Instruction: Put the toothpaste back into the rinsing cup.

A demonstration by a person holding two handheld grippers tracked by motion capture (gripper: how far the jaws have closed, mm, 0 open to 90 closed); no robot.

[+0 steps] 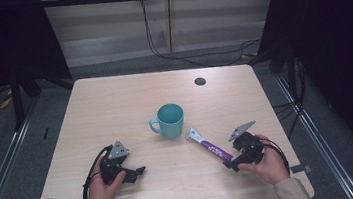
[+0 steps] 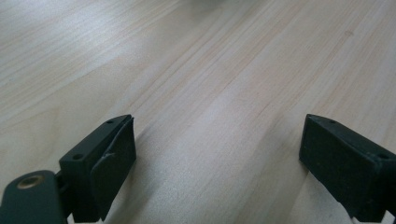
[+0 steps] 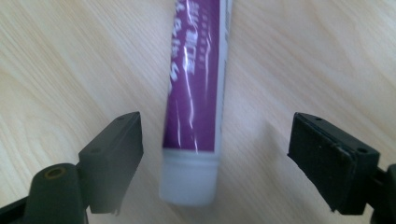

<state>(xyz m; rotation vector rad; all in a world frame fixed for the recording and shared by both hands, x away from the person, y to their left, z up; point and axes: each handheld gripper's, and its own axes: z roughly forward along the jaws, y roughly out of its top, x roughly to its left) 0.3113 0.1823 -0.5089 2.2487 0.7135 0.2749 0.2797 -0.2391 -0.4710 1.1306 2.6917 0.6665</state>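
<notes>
Right gripper point(image 3: 215, 158), fingers released, straddles the tube's point(image 3: 194, 93) cap end beside the mug point(image 1: 171, 120), ready to grasp; left gripper point(image 2: 217, 158) idles, released.

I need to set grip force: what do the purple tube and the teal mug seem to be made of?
Purple tube: probably soft glossy plastic, given the streaky highlights on its body and the matte white cap. Teal mug: looks like smooth glazed ceramic, though coated metal or plastic cannot be ruled out.
</notes>
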